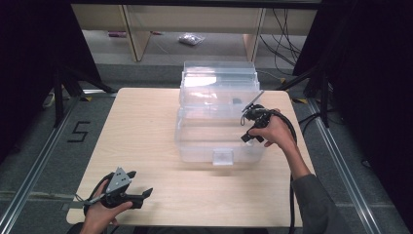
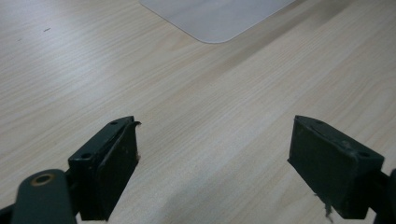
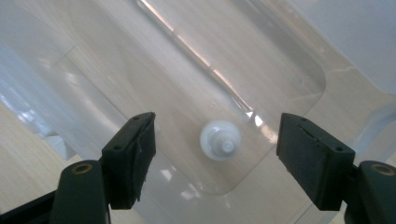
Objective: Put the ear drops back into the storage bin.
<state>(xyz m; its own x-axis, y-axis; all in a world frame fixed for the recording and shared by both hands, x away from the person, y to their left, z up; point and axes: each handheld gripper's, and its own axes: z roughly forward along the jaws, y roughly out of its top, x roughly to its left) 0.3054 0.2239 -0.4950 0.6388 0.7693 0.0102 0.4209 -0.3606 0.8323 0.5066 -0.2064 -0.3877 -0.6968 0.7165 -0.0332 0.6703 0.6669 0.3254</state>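
Observation:
A clear plastic box (image 1: pixel 195 144) stands in the middle of the wooden table (image 1: pixel 141 131), its lid (image 1: pixel 219 73) tipped up at the back. My right gripper (image 1: pixel 246 127) hangs over the box's right side, open. In the right gripper view, the right gripper (image 3: pixel 217 121) looks down into the box (image 3: pixel 116 60), where a small white round piece (image 3: pixel 221 140) lies on the floor between the spread jaws. My left gripper (image 1: pixel 140 183) hovers near the table's front left edge, open and holding nothing. The left gripper (image 2: pixel 215 126) faces bare wood, with a corner of the box (image 2: pixel 215 18) farther off.
A black "5" mark (image 1: pixel 78 131) lies on the grey floor left of the table. Wooden furniture legs (image 1: pixel 139 39), cables (image 1: pixel 285 36) and a small bag (image 1: pixel 191 39) are beyond the far edge. Metal rails (image 1: pixel 341 161) run along both sides.

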